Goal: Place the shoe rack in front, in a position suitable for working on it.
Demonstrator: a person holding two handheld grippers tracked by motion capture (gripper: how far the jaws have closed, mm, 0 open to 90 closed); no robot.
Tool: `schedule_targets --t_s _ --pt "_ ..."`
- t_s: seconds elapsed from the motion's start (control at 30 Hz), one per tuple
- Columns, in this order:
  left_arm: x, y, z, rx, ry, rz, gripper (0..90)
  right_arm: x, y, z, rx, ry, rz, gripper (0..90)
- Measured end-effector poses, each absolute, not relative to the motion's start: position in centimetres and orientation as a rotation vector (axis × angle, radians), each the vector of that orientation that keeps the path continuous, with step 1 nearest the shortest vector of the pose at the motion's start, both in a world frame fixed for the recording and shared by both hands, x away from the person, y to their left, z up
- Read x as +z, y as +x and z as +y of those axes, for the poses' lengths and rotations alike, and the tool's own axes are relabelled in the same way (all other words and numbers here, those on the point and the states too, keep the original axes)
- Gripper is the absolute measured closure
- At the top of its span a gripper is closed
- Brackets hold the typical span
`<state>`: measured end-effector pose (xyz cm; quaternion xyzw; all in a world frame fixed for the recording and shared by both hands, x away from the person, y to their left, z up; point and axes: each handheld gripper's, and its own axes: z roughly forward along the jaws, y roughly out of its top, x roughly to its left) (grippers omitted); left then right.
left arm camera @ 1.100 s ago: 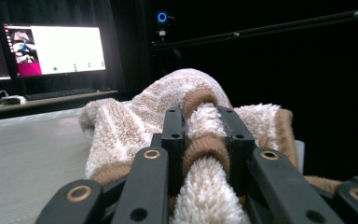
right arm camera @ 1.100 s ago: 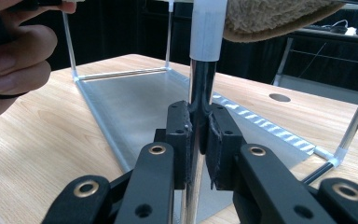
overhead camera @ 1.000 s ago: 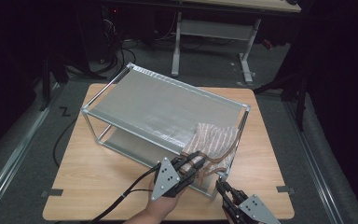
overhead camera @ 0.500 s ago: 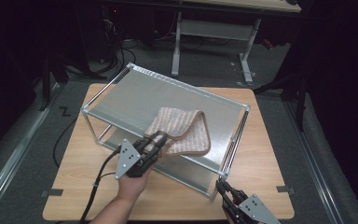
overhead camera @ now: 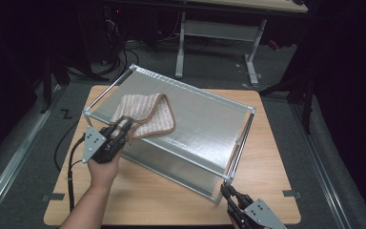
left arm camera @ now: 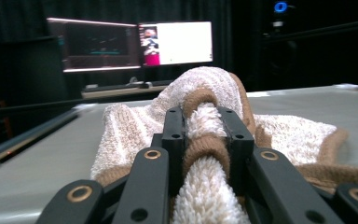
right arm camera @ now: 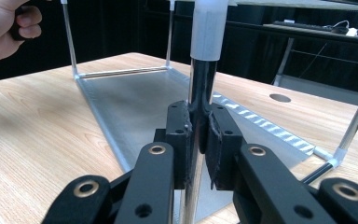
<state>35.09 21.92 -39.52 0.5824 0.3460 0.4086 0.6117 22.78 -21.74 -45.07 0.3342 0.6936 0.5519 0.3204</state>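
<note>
1. Wooden worktop (overhead camera: pixel 138 191), bearing a two-tier metal rack (overhead camera: pixel 195 119) set at a slant to its edges.
2. Towel (overhead camera: pixel 145 114), cream with brown edging, lies bunched on the rack's top shelf, toward its left end.
3. Left hand-held gripper (overhead camera: pixel 120 128) clamps the towel's near edge; hand (overhead camera: pixel 102 167) and forearm come in from the bottom, cable trailing off the worktop's left side.
4. Right hand-held gripper (overhead camera: pixel 225 191) at the bottom right, jaws meeting the rack's near corner post (overhead camera: pixel 232 162) low down.
5. Dark floor and desk legs beyond.
</note>
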Motion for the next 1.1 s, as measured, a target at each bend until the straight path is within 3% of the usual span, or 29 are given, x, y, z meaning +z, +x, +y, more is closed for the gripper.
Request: schedule_targets --t_s 0.27,0.5,1.1 --pt "-39.2 36.3 25.6 1.019 1.323 0.900 75.0 -45.1 22.8 -21.8 1.451 0.877 1.823 81.0" --pt "-39.2 36.3 26.0 0.997 1.310 0.926 75.0 -45.1 22.8 -21.8 1.448 0.882 1.820 81.0" --pt "-39.3 33.1 15.3 0.864 1.391 0.726 75.1 -45.1 22.9 -22.1 1.454 0.904 1.806 81.1"
